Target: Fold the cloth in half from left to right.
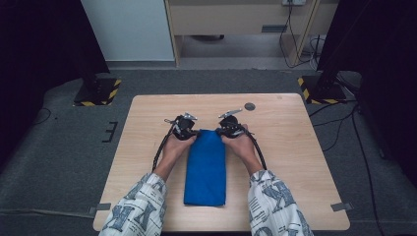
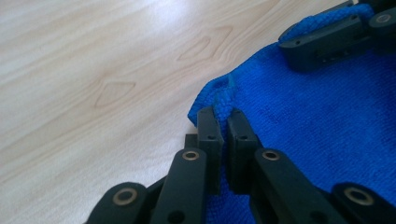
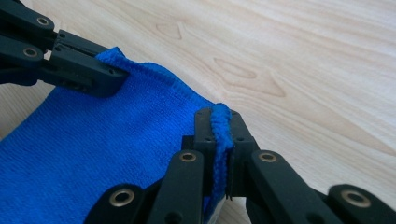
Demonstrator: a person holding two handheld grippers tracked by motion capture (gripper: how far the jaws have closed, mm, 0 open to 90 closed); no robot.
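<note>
A blue towel [image 1: 205,167], folded into a long strip, lies down the middle of the wooden table [image 1: 295,147]. My left gripper [image 1: 191,132] is shut on the far left corner of the blue towel [image 2: 303,116]; its own view shows the left gripper [image 2: 224,122] pinching the hem between its black jaws. My right gripper [image 1: 222,132] is shut on the far right corner. In the right gripper view the right gripper [image 3: 219,122] clamps a ridge of the blue towel [image 3: 93,149], and the left gripper's jaws [image 3: 88,70] show at upper left.
A small dark disc [image 1: 250,106] sits near the table's far edge. Two stand bases with yellow-black tape [image 1: 98,92] [image 1: 319,89] flank the table on the grey floor. Cables [image 1: 339,123] run along the right side.
</note>
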